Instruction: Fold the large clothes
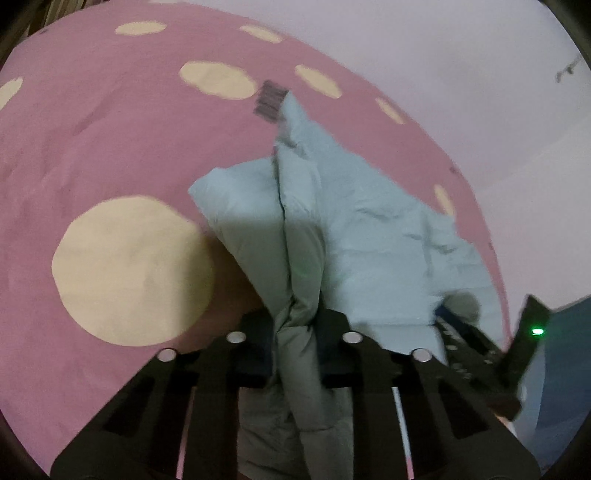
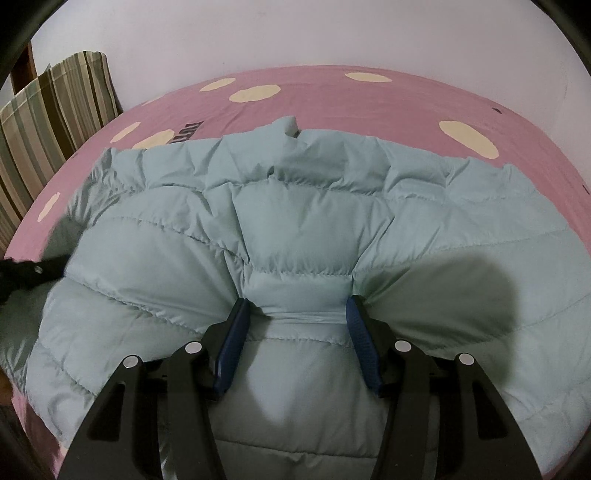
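The jacket (image 2: 295, 229), a pale blue quilted puffer, lies spread over a bed covered by a pink sheet (image 2: 369, 99) with cream spots. In the right wrist view it fills most of the frame, its stitched channels running across, its far edge bunched into a ridge near the middle of the bed. A shadow falls on its right side.

The right tongs (image 2: 297, 308) stand fairly wide apart, with a puffed band of the jacket between the two blue pads (image 2: 231, 350). Both pads press into the fabric, which puckers in creases at each tip, so the tongs have hold of that fold though they are far from closed.

The left tongs (image 1: 295, 314) are drawn in close on a thick gathered wad of the jacket, pinched between them and raised, so the cloth rises in a tall peak away from the camera, with a seam down its middle. Loose fabric trails down behind the grip towards the lens. This view is blurred. To the right in it, part of the right tongs' frame shows dark, with a green light (image 1: 537, 331) on it.

A striped pillow (image 2: 55, 122) leans at the left end of the bed against a pale wall (image 2: 258, 33). Dark lettering (image 2: 186, 134) is printed on the sheet, just beyond the jacket's far edge
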Demonstrator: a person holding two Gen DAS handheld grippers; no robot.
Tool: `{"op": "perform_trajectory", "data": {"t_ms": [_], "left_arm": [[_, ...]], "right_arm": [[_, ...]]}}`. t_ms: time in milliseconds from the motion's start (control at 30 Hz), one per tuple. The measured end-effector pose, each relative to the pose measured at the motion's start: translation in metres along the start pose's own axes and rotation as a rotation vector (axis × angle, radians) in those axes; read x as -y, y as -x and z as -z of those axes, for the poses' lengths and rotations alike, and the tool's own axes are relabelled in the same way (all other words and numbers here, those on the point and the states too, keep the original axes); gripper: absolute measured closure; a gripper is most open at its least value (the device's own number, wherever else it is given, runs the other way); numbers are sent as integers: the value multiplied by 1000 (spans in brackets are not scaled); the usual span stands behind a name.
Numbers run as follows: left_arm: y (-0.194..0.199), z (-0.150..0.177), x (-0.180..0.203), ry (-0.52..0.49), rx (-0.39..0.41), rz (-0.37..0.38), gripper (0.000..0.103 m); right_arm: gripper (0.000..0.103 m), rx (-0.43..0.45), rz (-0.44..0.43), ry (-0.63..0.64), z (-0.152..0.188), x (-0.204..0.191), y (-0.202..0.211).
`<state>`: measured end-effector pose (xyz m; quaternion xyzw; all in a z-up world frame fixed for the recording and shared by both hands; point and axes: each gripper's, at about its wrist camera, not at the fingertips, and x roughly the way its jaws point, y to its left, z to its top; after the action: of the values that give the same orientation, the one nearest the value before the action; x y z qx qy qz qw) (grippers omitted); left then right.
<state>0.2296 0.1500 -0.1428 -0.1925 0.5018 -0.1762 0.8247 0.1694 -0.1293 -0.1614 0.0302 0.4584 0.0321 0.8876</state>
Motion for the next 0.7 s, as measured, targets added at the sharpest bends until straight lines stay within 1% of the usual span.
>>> {"op": "perform_trajectory", "data": {"t_ms": [167,267,333,400,500,567,700], "left_arm": [[25,-4,36,-64,58,35,91],[43,-4,63,-105,90,69,91],[49,-5,82,-129,101,85,91],[53,-5,106,-175,110,87,91],[53,-2,139,-235,110,80,91],[47,-1,158,-257,102,76,91],[27,9,199,-305,74,62,91]], "right_arm": [[48,3,3,1,0,-1,-1],[48,6,-5,-2,-1,1,-1],[48,9,-14,-6,-3,2,1],[48,21,-42,-23,-5,8,8],[48,33,-68,-54,-6,21,22],[48,54,-81,-87,-6,39,37],[48,75,-75,-135,-3,77,63]]}}
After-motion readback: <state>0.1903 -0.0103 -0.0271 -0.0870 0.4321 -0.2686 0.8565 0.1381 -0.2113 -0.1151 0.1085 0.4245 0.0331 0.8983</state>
